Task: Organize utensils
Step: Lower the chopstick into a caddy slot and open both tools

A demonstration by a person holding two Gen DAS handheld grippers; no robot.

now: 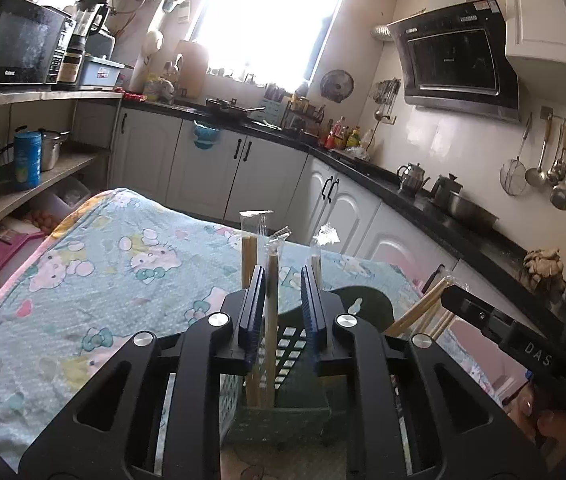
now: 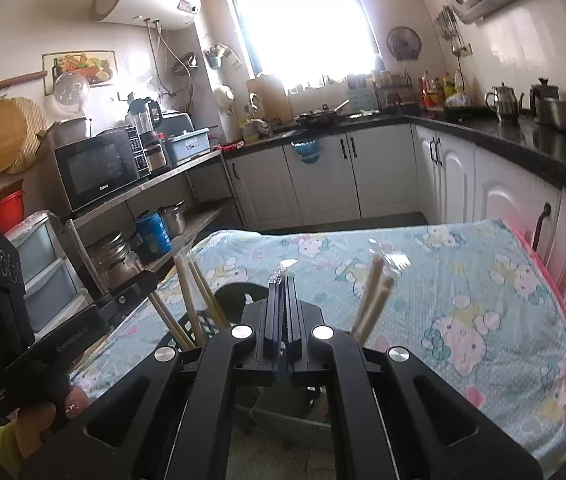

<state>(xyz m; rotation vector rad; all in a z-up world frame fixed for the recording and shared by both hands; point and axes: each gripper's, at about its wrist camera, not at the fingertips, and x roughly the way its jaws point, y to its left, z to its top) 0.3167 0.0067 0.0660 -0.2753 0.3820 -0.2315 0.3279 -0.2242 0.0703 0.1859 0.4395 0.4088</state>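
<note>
A dark green slotted utensil holder (image 1: 283, 412) stands on the cartoon-print tablecloth (image 1: 123, 264), right under both grippers. Several pairs of plastic-wrapped wooden chopsticks stand upright in it. In the left wrist view one wrapped pair (image 1: 271, 300) rises between the fingers of my left gripper (image 1: 281, 280). The jaws stand apart, with a gap on the right side of the pair. My right gripper (image 2: 281, 280) is shut above the holder (image 2: 283, 408). Clear wrap glints at its tips, and I cannot tell if it is pinched. Other chopsticks (image 2: 371, 300) lean on either side of it.
The table's far edge faces white kitchen cabinets (image 1: 267, 168) and a black counter (image 1: 423, 200) with kettles. To the left stands a shelf with a microwave (image 2: 99, 164) and pots. A person's hand (image 2: 35, 420) holds the left gripper's handle.
</note>
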